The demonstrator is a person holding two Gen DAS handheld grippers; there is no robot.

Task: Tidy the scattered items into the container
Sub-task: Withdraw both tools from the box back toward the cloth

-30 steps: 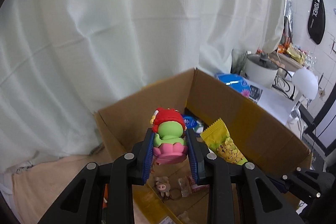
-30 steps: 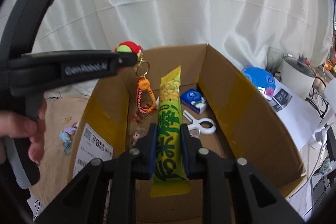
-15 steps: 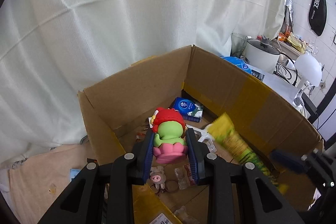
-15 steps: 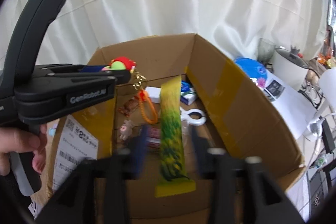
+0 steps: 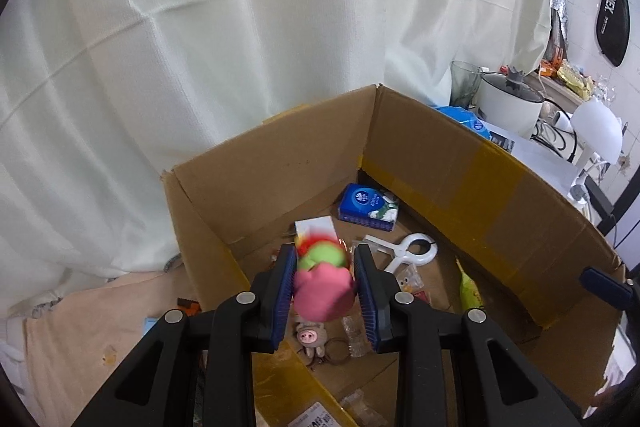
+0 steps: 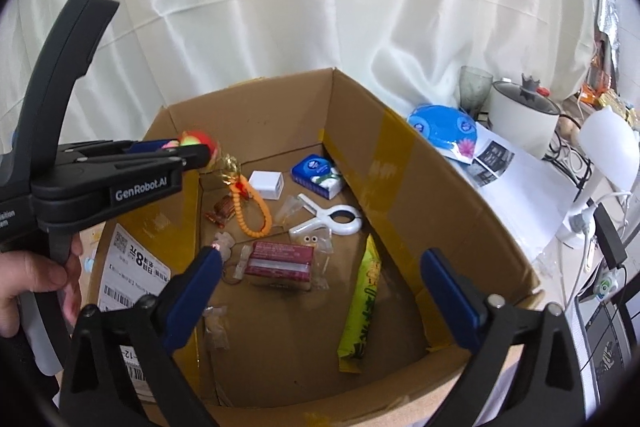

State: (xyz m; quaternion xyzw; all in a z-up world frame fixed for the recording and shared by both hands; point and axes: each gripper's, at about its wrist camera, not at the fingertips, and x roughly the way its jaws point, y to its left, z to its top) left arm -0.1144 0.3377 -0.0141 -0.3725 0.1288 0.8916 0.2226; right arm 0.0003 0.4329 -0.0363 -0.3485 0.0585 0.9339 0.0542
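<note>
Left tongs [image 5: 325, 253]: nearly shut, blue pads pressed against both sides of a toy figure [image 5: 324, 291] with a pink base, green body and red cap, all blurred. Held by a hand [image 6: 36, 279] on the trigger grip. Hovers above the open cardboard box [image 6: 420, 195], close to its left wall. Below the tips, dangling from the toy, an orange beaded strap [image 6: 250, 215] on a gold ring. Straight beneath the pads, on the box floor, a small pig charm [image 5: 308, 337].

Right tongs [image 6: 320, 255]: jaws spread wide, just been opening, nothing between the pads. Poised over the near end of the same box, pointing down into it. Below and just inside the right pad, a yellow-green snack packet [image 6: 362, 307] lying flat on the floor along the right wall. Under the left pad's side, a red packet [image 6: 280, 261]. Farther ahead, a white clip [image 6: 336, 221], then a white cube [image 6: 266, 185] and a blue tissue pack [image 6: 318, 175] near the far wall.
</note>
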